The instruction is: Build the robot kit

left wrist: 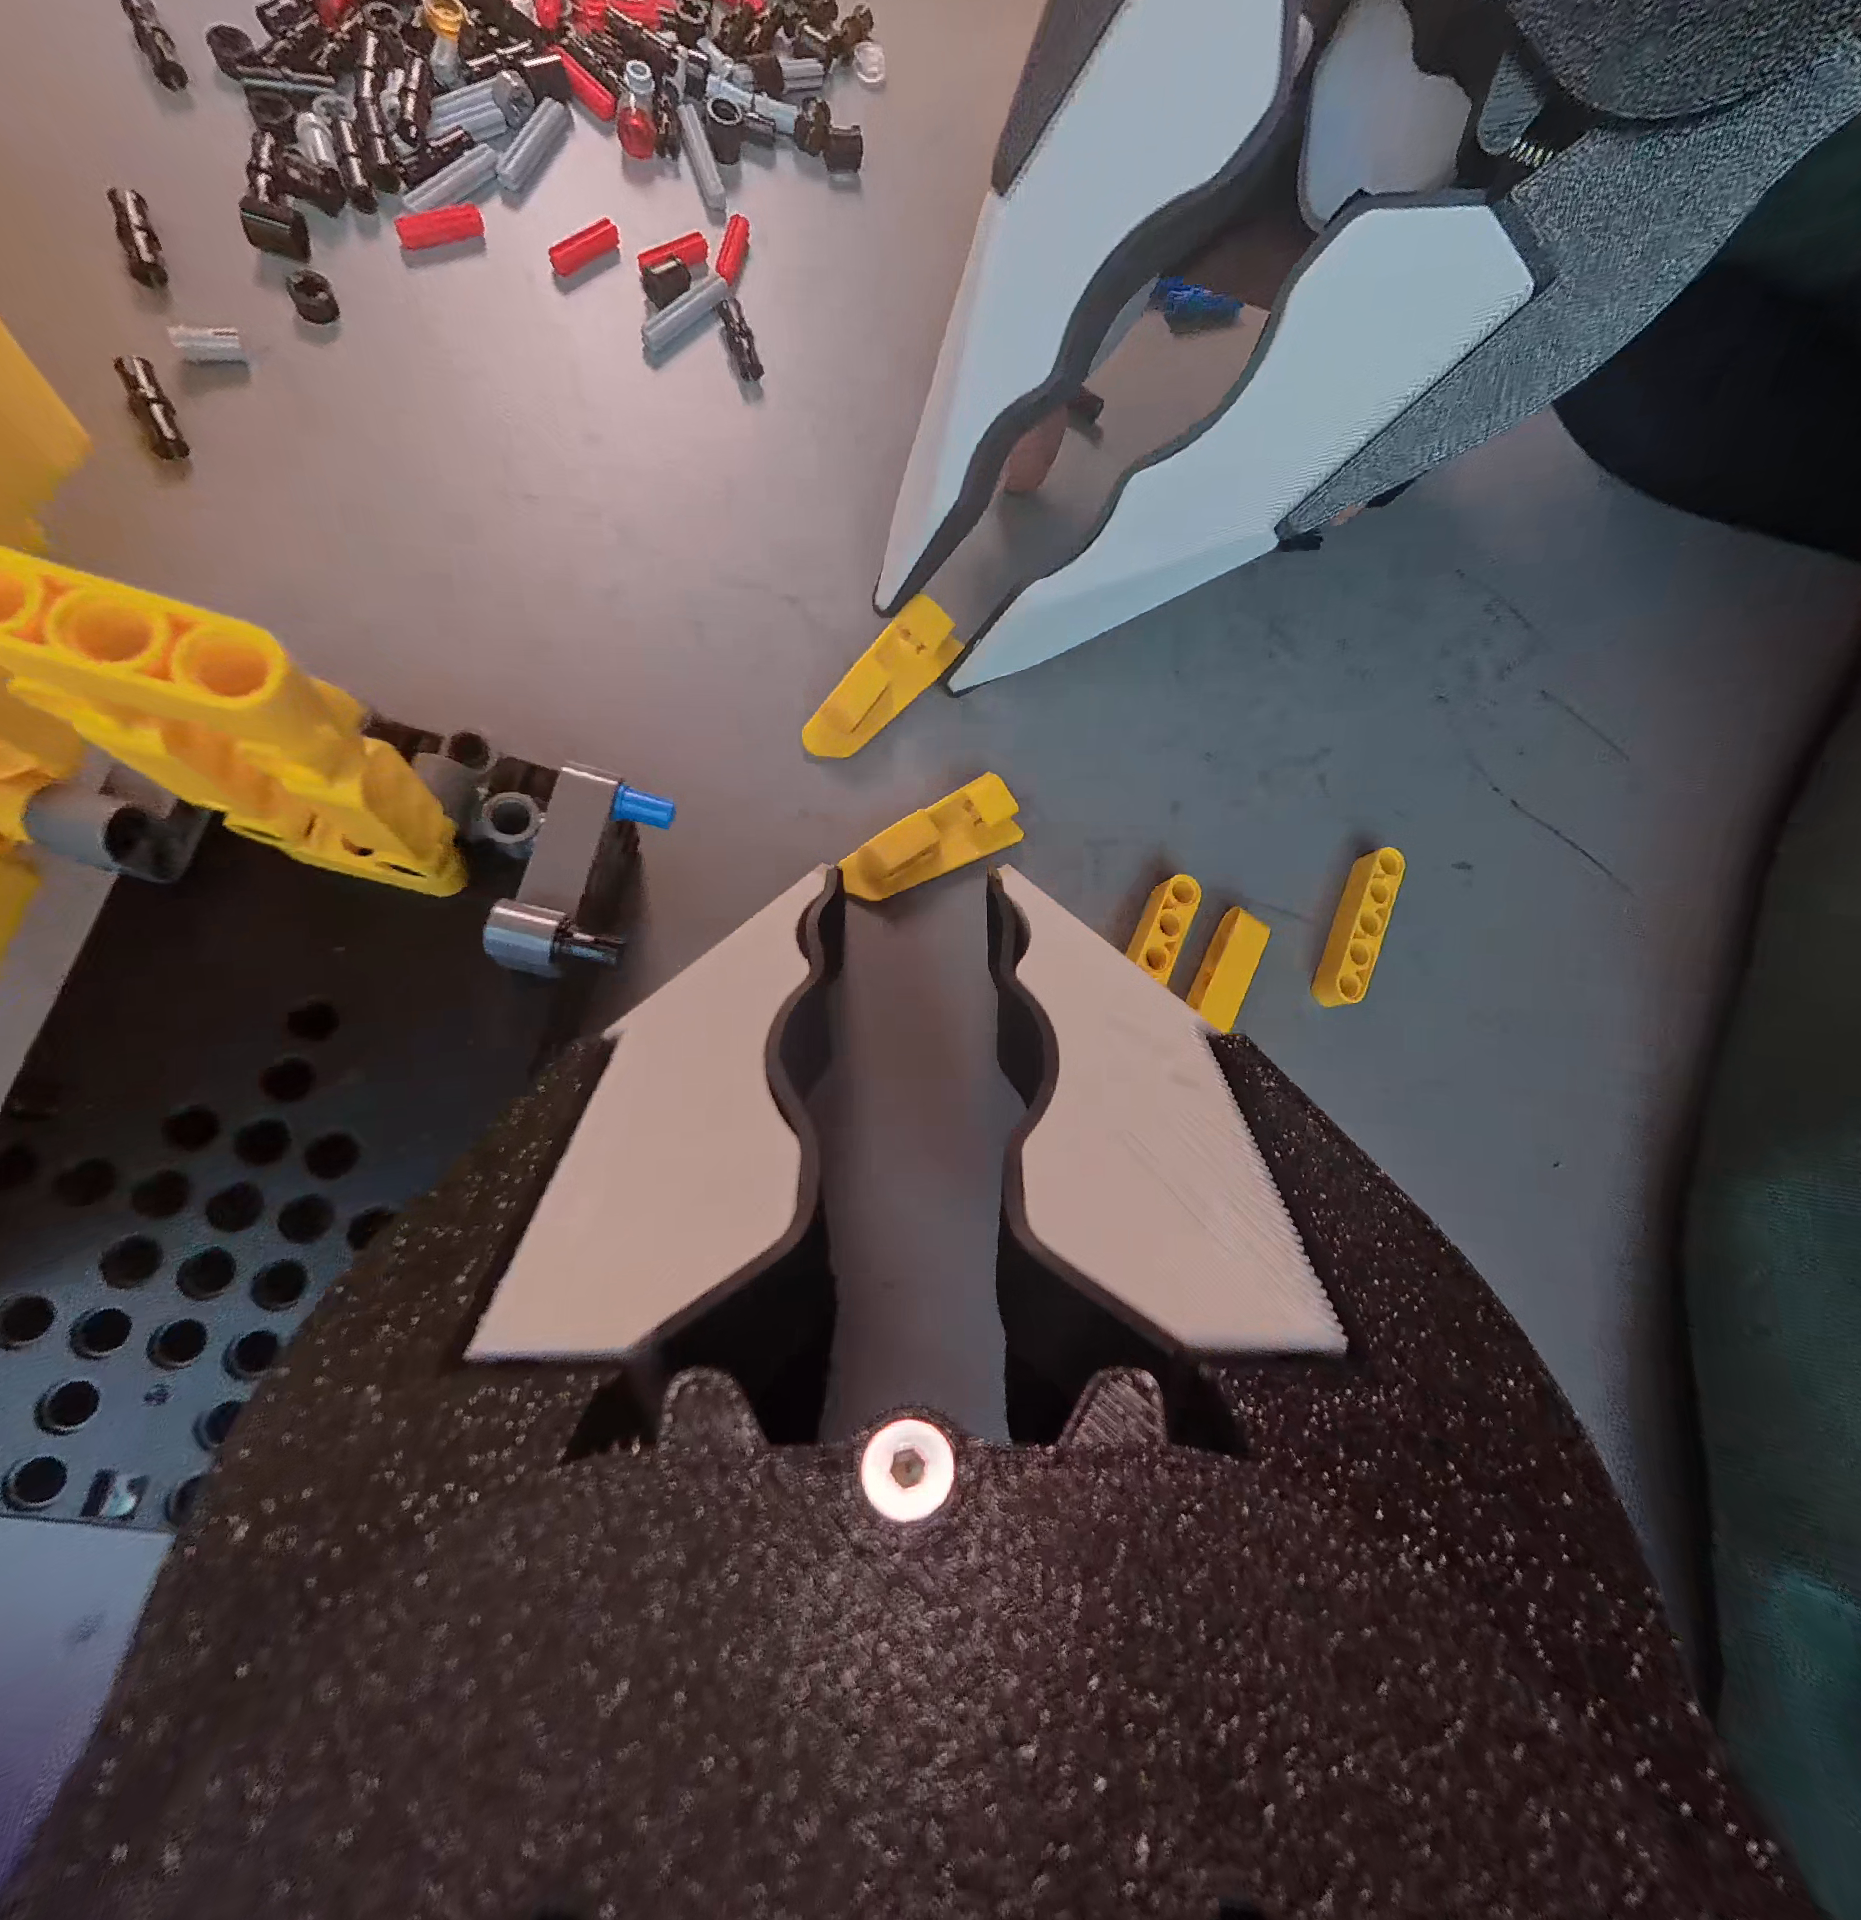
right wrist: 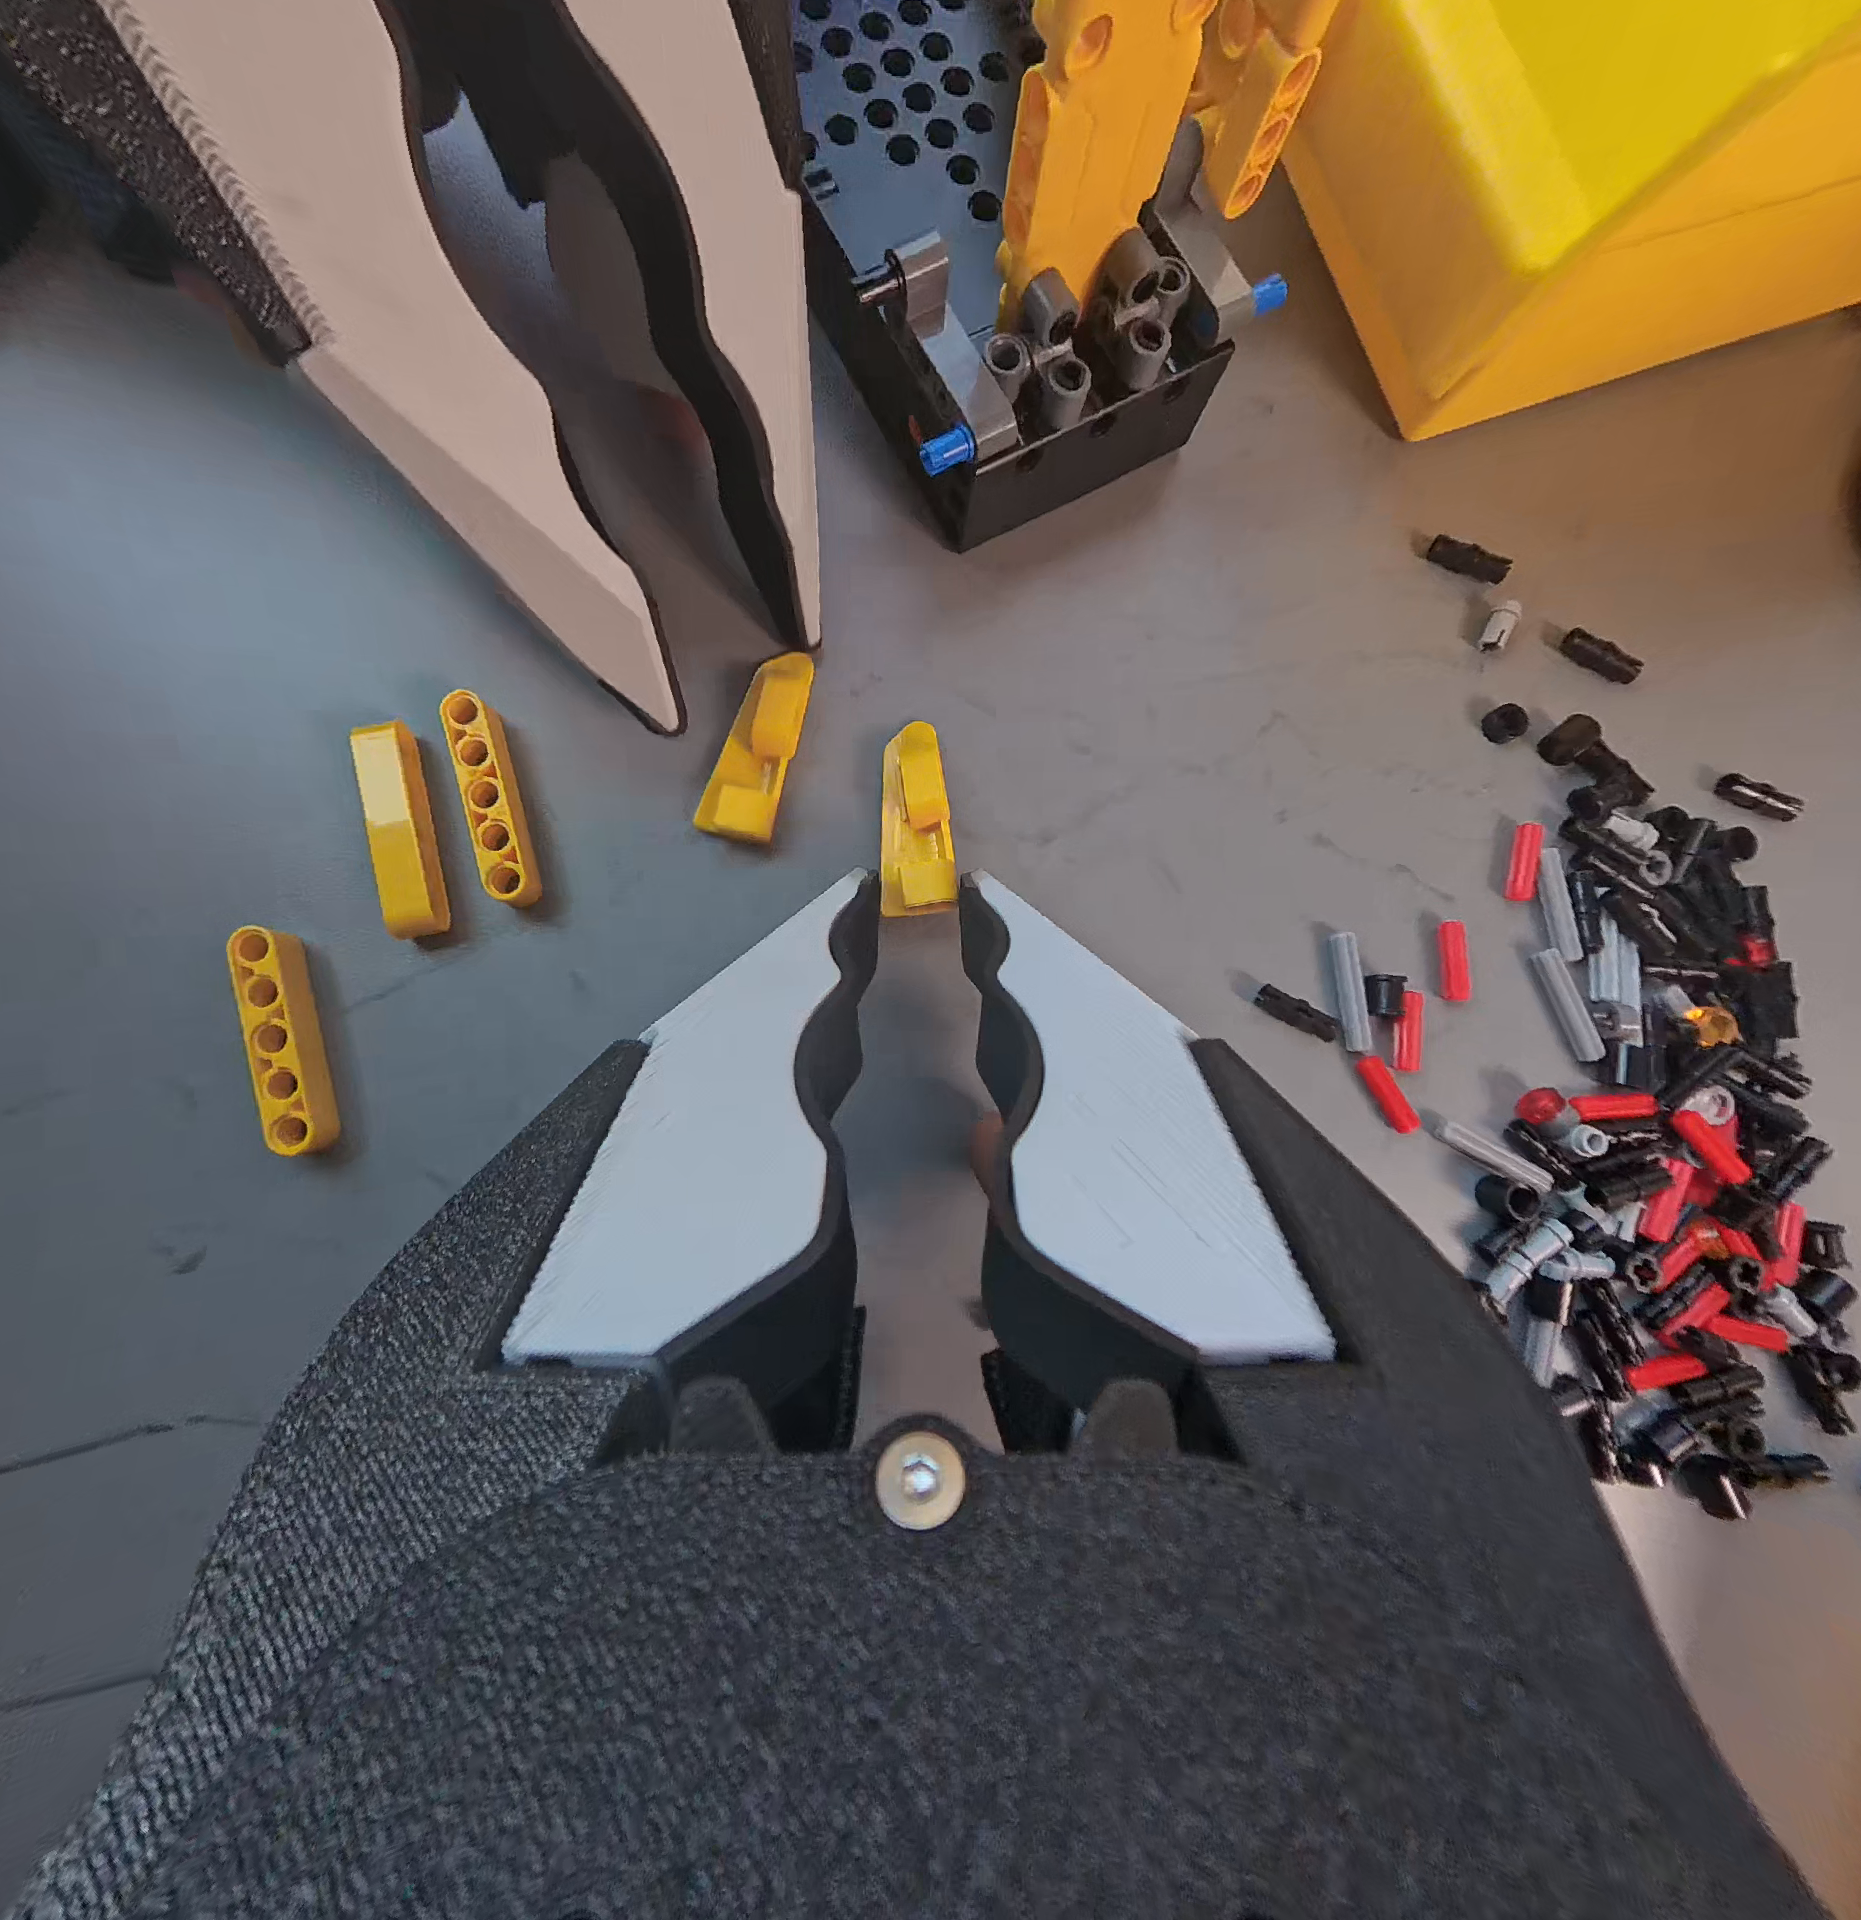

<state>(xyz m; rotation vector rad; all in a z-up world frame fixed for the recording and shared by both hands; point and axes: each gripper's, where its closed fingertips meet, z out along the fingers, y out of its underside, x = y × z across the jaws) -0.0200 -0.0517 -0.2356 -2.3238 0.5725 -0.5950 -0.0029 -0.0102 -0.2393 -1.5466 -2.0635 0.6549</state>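
Two small yellow wedge pieces lie on the grey table. My left gripper (left wrist: 918, 875) is open, and one wedge (left wrist: 931, 836) lies slantwise just at its fingertips. It also shows in the right wrist view (right wrist: 754, 753), below the left gripper (right wrist: 744, 686). My right gripper (right wrist: 915, 881) has its jaws narrowed onto the near end of the other wedge (right wrist: 913, 805), which rests on the table. In the left wrist view the right gripper (left wrist: 918, 644) comes down from the upper right onto that wedge (left wrist: 874, 686).
Three yellow five-hole beams (right wrist: 398, 826) lie left of the wedges. A black perforated base (left wrist: 230, 1195) carries a yellow and grey assembly (right wrist: 1102, 135). A yellow box (right wrist: 1580, 208) stands behind. A pile of black, grey and red pins (right wrist: 1684, 1195) lies to the right. My hands' fingertips stand some 5 centimeters from each other.
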